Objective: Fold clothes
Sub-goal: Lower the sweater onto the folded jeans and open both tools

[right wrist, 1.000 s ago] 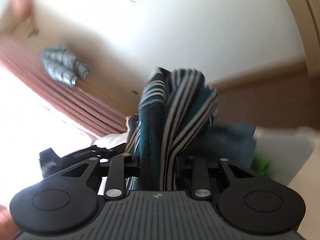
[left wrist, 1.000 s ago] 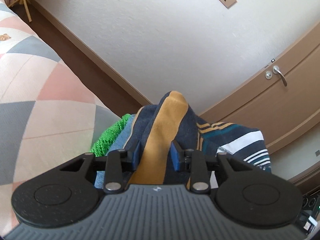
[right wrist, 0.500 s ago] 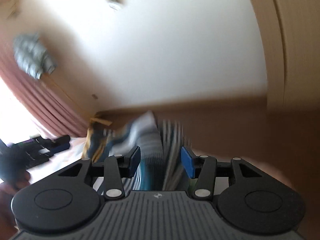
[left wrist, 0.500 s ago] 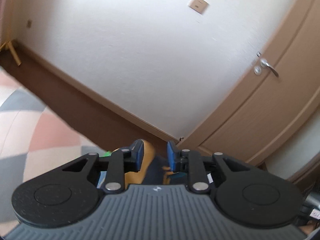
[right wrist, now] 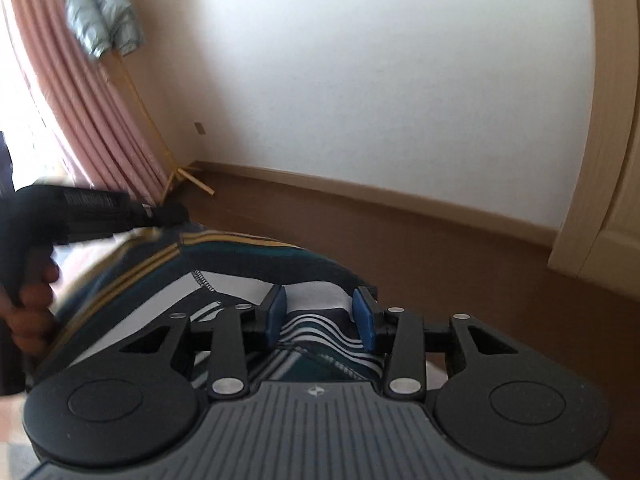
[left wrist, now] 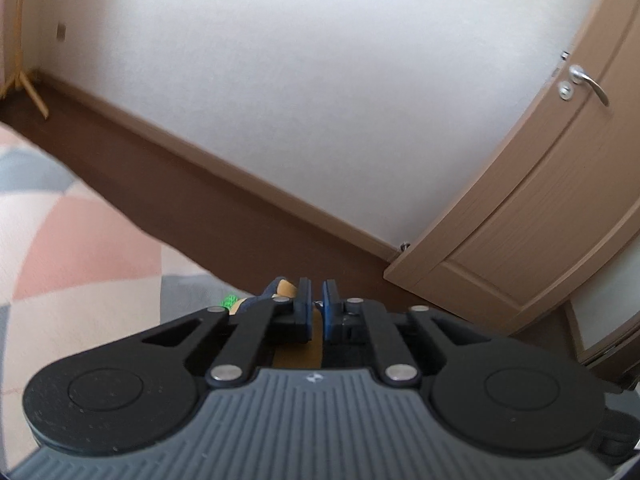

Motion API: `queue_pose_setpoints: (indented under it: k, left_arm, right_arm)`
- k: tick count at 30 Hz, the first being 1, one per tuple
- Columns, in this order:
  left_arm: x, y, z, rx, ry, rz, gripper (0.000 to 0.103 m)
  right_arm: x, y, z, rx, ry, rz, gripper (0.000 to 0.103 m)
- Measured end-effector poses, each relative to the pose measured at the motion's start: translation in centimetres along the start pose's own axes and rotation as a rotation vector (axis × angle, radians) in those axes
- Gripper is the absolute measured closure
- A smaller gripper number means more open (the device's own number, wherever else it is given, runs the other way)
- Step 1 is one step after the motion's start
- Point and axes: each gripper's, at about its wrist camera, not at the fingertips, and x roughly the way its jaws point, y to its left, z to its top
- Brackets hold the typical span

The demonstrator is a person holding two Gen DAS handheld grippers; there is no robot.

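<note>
A: Shirt (right wrist: 256,264) first. Where is it lying?

B: Spread low across the bed (left wrist: 60,248), striped in navy, teal, white and mustard. The right tool (right wrist: 320,314) sits over its white and striped part with its blue pads (right wrist: 276,312) wide apart, so it is released; cloth lies between them but nothing is pinched.

A: And the left tool (left wrist: 316,314)?

B: Its pads stand very close together with only a thin gap. A strip of mustard cloth shows just under and between them. I judge it clenched on the shirt, though the pinch itself is mostly hidden.

A: So what could go wrong?

B: One corner held, the other free. If the left side pulls now, the cloth may drag and bunch instead of folding flat. The free edge by the right tool could also slide out before that tool closes.

A: Anything else in the way?

B: A bit of green fabric (left wrist: 229,301) peeks out beside the left tool, touching the shirt. A careless grab could catch both. The hand (right wrist: 28,300) gripping the left tool is close above the cloth in the right view, so a crossing move might snag it.

A: And the bed edge?

B: Floor (right wrist: 440,240) lies just beyond; loose cloth could slip off.
</note>
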Motion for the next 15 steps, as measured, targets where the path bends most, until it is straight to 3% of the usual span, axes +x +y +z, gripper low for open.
queue_pose_setpoints:
  k: [6,9,11,15]
  left_arm:
    - [-1.5,-1.3,0.8,0.002,0.000,0.027,0.096]
    - [-5.8,-2.8,0.7,0.050,-0.041,0.066,0.093]
    - [-9.0,-3.1,0.0,0.094,-0.070,0.110,0.090]
    - [-15.0,-2.6,-3.4,0.082,-0.090,0.145,0.090]
  right_arm:
    - [0.7,0.3,0.8,-0.009,0.032,0.018,0.068]
    - [-2.0,-1.6,4.0,-0.018,0.046,0.015,0.067]
    - [-3.5,-1.0,4.7,-0.041,0.005,0.006,0.067]
    - [-8.0,0.1,4.6,-0.078,-0.060,0.047,0.066]
